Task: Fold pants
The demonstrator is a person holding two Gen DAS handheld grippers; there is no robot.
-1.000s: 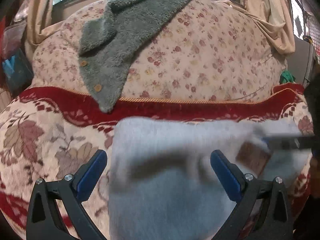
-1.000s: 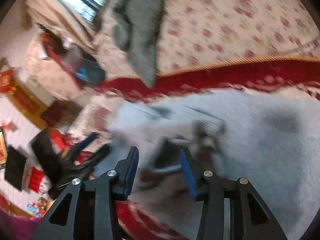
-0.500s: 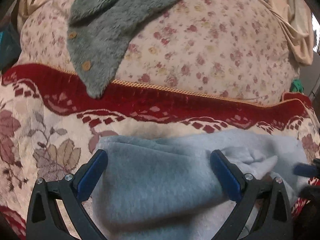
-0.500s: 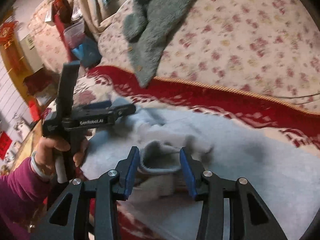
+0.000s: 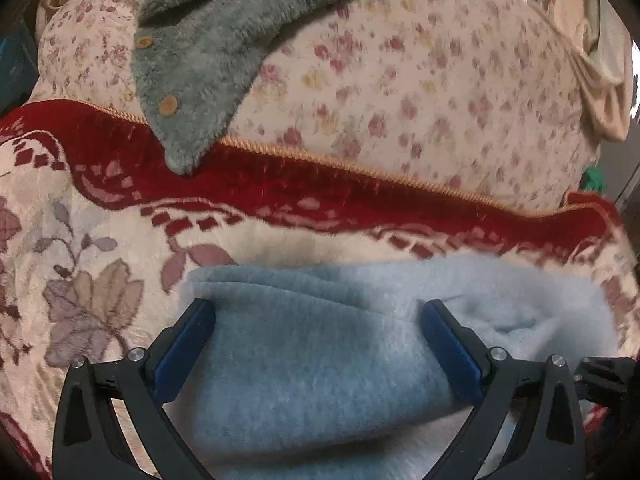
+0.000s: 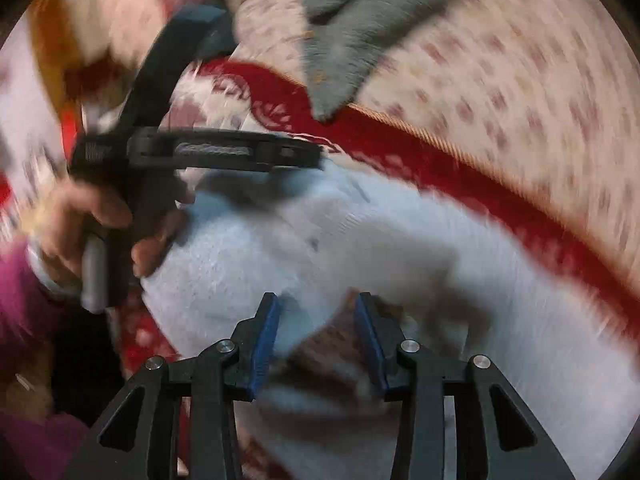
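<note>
Light blue-grey fleece pants (image 5: 320, 380) lie folded on the sofa seat, with their folded edge toward the backrest. My left gripper (image 5: 318, 344) is open wide over them, one blue pad at each side of the fold, and nothing is pinched. In the right wrist view the pants (image 6: 400, 240) spread across the seat. My right gripper (image 6: 318, 340) has its jaws closing on a bunch of the cloth beside a brown label (image 6: 336, 340). The left gripper (image 6: 312, 156), held by a hand (image 6: 92, 220), hangs over the pants' far left edge.
A grey fluffy garment with wooden buttons (image 5: 208, 48) hangs down the floral backrest (image 5: 420, 92) onto the seat cover's red band (image 5: 280, 184). A beige curtain (image 5: 592, 60) hangs at the upper right. A magenta sleeve (image 6: 16, 300) shows at the left.
The left gripper has sunk closer to the pants, which now lie flat and folded. The right gripper has rolled and dipped, and its jaws stand a little narrower around the cloth.
</note>
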